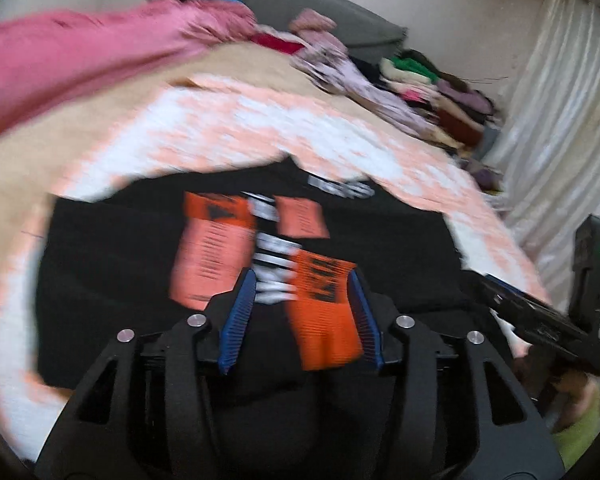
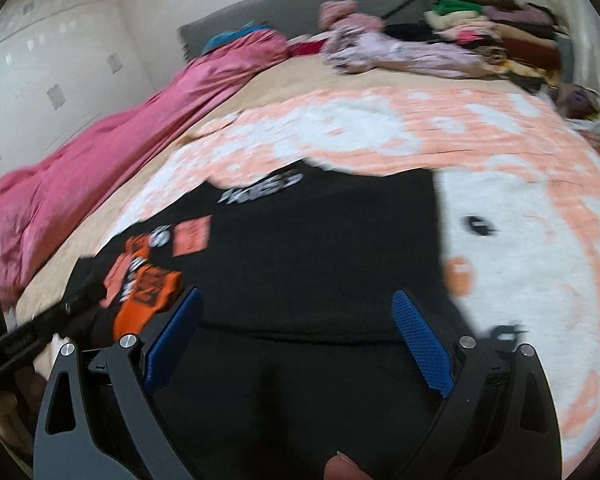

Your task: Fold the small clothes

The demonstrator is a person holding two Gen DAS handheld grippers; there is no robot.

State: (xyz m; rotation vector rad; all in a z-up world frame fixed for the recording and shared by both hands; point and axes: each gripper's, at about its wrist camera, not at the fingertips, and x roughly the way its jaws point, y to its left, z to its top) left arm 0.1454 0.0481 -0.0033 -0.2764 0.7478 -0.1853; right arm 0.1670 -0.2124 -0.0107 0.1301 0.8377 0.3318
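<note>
One black T-shirt [image 1: 112, 264] on the bed, spread over a peach and white blanket [image 1: 228, 124]. Front printed with orange panels and white lettering; blurred, so no words readable. Three orange patches countable in the left wrist view: two paler ones farther up the chest, and one brighter, ribbed-looking one nearest the camera. Lies mostly flat in the right wrist view, with the print off to its left side and plain black cloth across the middle and right.

Two grippers, each with two blue-padded fingers. Left gripper [image 1: 302, 304] low over the shirt, fingers somewhat apart, the brightest orange patch lying between them and against the right pad; whether any cloth is pinched, cannot tell through the blur. Right gripper [image 2: 296, 332] spread wide, fingers well apart, only black fabric showing between them, nothing clamped. Seen also from the left wrist camera, at the right edge of the shirt.

One pink quilt [image 2: 112, 144] bunched along the far side of the bed. One lilac patterned garment [image 2: 396, 54] near the grey headboard [image 2: 300, 4]. One heap of mixed clothes [image 2: 508, 40] in the corner beside it. One pale curtain [image 1: 556, 128] at the right.
</note>
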